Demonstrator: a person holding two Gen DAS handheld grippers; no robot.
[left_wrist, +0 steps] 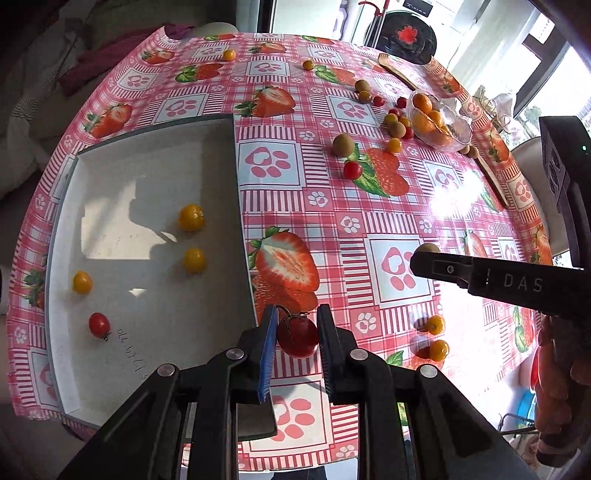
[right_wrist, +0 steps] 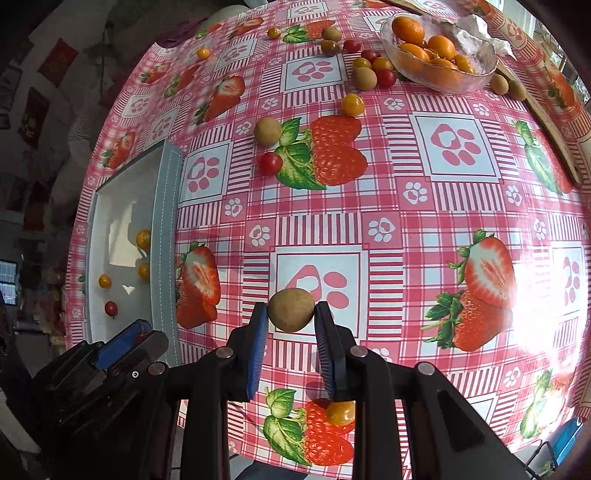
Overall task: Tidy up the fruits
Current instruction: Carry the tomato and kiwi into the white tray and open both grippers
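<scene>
My left gripper [left_wrist: 297, 334] is shut on a red cherry tomato [left_wrist: 298, 336] with a dry stem, held above the cloth beside the grey tray's [left_wrist: 236, 192] right wall. On the tray floor lie a red tomato [left_wrist: 99, 325] and three yellow tomatoes [left_wrist: 191, 218]. My right gripper [right_wrist: 290, 314] is shut on a brown-green kiwi berry [right_wrist: 291, 309], lifted over a paw-print square. In the left wrist view the right gripper [left_wrist: 424, 258] reaches in from the right. A glass bowl [right_wrist: 476, 75] at the far side holds several orange kumquats [right_wrist: 408, 31].
Loose fruit is scattered on the pink strawberry tablecloth: a red tomato [right_wrist: 270, 163], a kiwi berry [right_wrist: 267, 131], yellow tomatoes [left_wrist: 436, 325] near the front, and a cluster [right_wrist: 371, 72] beside the bowl. A wooden board [right_wrist: 550, 129] runs along the right edge.
</scene>
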